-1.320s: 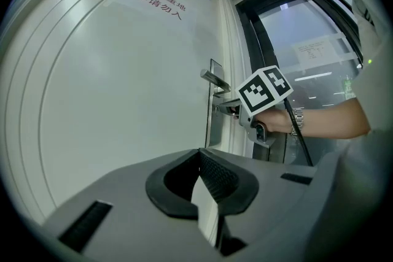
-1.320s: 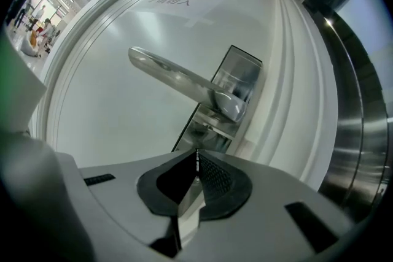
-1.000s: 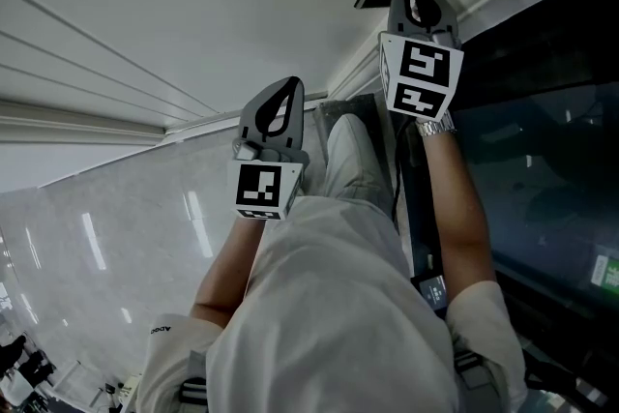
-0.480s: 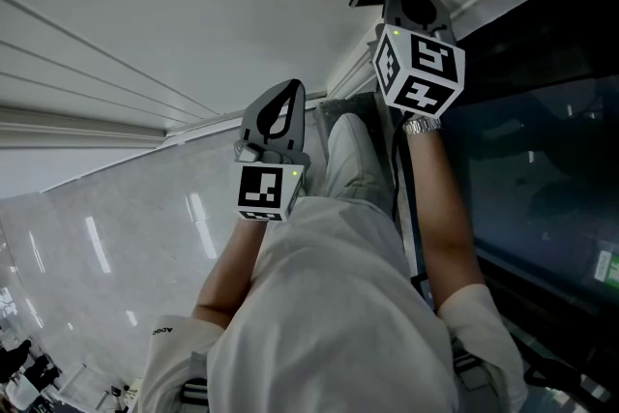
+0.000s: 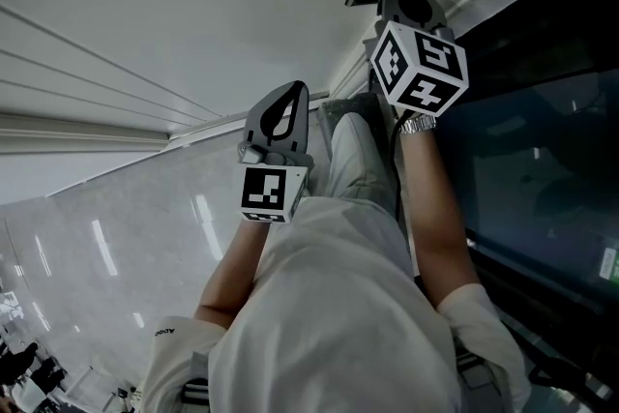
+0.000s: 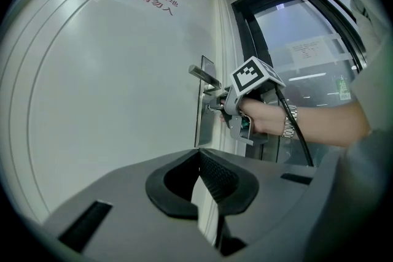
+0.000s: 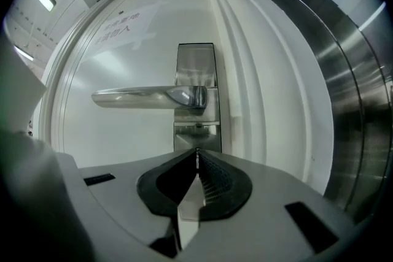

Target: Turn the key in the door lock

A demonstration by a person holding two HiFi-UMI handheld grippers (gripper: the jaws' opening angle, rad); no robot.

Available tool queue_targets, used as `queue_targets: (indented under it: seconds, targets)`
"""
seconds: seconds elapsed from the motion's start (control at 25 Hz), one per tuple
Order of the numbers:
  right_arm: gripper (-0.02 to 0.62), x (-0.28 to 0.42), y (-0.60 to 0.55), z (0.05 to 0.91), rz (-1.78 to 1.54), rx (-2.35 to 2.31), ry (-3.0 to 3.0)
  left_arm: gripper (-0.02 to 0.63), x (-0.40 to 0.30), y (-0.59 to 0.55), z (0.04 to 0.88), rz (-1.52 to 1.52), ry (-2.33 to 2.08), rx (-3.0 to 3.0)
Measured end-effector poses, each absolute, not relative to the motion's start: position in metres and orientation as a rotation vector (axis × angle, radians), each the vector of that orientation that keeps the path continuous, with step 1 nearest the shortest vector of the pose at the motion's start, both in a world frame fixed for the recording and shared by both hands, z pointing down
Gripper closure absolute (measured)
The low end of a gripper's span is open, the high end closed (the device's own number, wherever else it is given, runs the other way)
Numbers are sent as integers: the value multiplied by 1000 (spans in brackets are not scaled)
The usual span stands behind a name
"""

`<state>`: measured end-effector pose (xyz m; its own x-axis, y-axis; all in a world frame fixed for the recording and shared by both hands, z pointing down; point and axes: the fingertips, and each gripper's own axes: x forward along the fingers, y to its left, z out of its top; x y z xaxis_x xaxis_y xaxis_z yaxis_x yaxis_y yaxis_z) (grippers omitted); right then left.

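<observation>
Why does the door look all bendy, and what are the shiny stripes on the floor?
Right gripper view: the wide-angle lens bows the door and its straight edges into curves, with black corners. Left gripper view: same bulge, with bright glass beside the door. Head view: the glossy floor mirrors lights as pale streaks.

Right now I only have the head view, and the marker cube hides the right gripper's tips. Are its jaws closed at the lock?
Observer: Yes. In the right gripper view, the right gripper has its jaws together, with the tips at the lock plate just under the lever handle. I can't make out the key itself.
Operator: Is the handle pushed down?
Observer: No. In that view it stands square to the plate, not dipped.
Operator: And the left gripper?
Observer: In its own view, the left gripper is shut on nothing and aimed at the bare door beside the lock.
</observation>
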<state>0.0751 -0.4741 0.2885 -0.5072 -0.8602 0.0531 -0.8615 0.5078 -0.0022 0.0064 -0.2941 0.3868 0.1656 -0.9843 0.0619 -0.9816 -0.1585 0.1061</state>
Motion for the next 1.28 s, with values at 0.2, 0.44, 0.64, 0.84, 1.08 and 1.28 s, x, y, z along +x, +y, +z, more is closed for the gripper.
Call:
queue_targets:
  seconds: [0.2,0.44,0.64,0.84,1.08,1.28]
  targets:
    - [584,77,-475,289,227,1544,-2762,598,4,-294,386,-31,-1963,2294]
    - [584,79,-476,291,428,1545,-2834,598,2,-294,387,-36,-1975,2282]
    - [584,82,-477,293,645,1513,-2881,598,4,-295,388,-33,-1971,2281]
    - [584,83,-479,293,916,1469,-2927,598,7,-297,387,-25,-1962,2291]
    - [584,83,-480,296,1136,1406,-2956,598,7,-298,391,-23,-1954,2289]
    - [583,84,-480,297,1311,1382,-2964,598,7,-297,390,-31,-1954,2291]
